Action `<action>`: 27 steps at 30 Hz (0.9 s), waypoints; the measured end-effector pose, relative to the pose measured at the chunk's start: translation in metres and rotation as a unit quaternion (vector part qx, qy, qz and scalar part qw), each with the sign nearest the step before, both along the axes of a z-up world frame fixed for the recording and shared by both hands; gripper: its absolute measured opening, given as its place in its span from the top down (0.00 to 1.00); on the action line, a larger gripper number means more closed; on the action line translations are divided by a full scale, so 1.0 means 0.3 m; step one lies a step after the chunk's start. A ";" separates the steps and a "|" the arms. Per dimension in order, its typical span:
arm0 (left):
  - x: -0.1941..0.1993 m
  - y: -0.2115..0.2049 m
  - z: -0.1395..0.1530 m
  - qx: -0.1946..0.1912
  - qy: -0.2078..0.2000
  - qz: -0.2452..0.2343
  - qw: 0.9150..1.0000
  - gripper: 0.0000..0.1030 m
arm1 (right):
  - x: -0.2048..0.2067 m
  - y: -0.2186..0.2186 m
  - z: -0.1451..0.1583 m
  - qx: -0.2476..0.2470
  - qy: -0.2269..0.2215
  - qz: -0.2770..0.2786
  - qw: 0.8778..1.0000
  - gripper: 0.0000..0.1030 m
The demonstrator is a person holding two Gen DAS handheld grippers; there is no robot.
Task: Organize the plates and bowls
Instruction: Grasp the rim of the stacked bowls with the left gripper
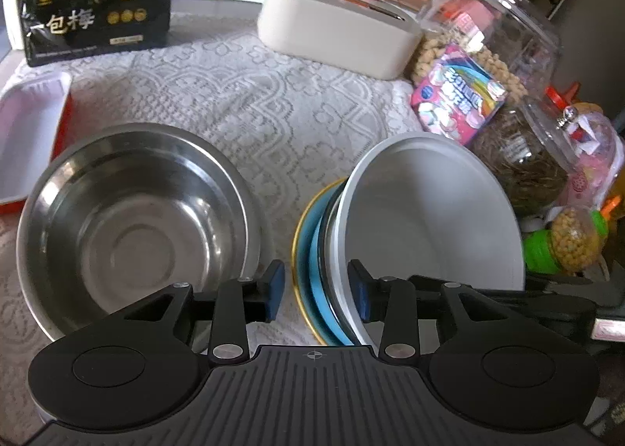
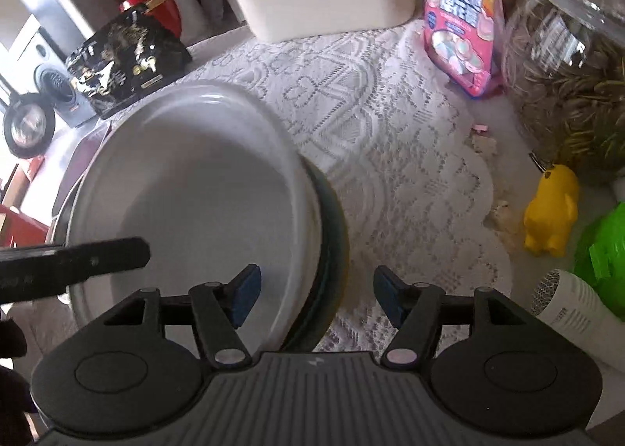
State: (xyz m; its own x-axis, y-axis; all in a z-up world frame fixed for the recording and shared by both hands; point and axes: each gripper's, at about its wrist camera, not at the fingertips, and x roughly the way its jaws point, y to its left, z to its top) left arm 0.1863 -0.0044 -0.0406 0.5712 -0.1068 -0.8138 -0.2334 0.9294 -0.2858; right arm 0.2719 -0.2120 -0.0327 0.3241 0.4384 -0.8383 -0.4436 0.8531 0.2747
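Note:
A steel bowl (image 1: 133, 219) sits on the lace tablecloth at the left. To its right a white plate (image 1: 433, 219) rests tilted on a stack with a blue plate (image 1: 316, 270) and a gold-rimmed plate (image 1: 299, 235). My left gripper (image 1: 318, 291) is open, its jaws astride the near edge of that stack. In the right wrist view the white plate (image 2: 203, 203) lies on a dark plate (image 2: 334, 246). My right gripper (image 2: 316, 299) is open, its jaws astride the stack's right edge. A black finger of the left gripper (image 2: 74, 260) reaches over the plate.
A black snack bag (image 1: 97, 0), a beige holder (image 1: 336, 24), a pink candy bag (image 1: 457, 98) and glass jars (image 1: 504, 47) stand at the back and right. A white tray (image 1: 27, 133) lies far left. A yellow toy (image 2: 552, 207) and a white microphone (image 2: 574, 305) lie right.

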 end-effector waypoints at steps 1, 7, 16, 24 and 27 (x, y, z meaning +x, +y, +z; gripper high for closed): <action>0.004 -0.001 -0.003 0.000 0.002 -0.001 1.000 0.62 | -0.001 0.001 0.001 0.002 0.000 0.001 1.000 0.38; 0.038 0.007 -0.039 -0.029 0.016 -0.010 0.999 0.65 | 0.023 -0.005 -0.011 0.014 0.022 -0.010 1.000 0.38; 0.086 -0.019 -0.061 -0.017 0.033 -0.022 0.999 0.57 | 0.054 0.007 -0.060 0.065 0.079 0.005 0.995 0.38; 0.087 -0.038 -0.061 -0.024 0.054 -0.020 0.998 0.55 | 0.021 -0.018 -0.036 0.072 0.068 0.006 0.995 0.39; 0.076 -0.049 -0.068 -0.039 0.068 -0.028 0.997 0.55 | 0.003 -0.045 -0.024 0.073 0.065 0.003 0.995 0.39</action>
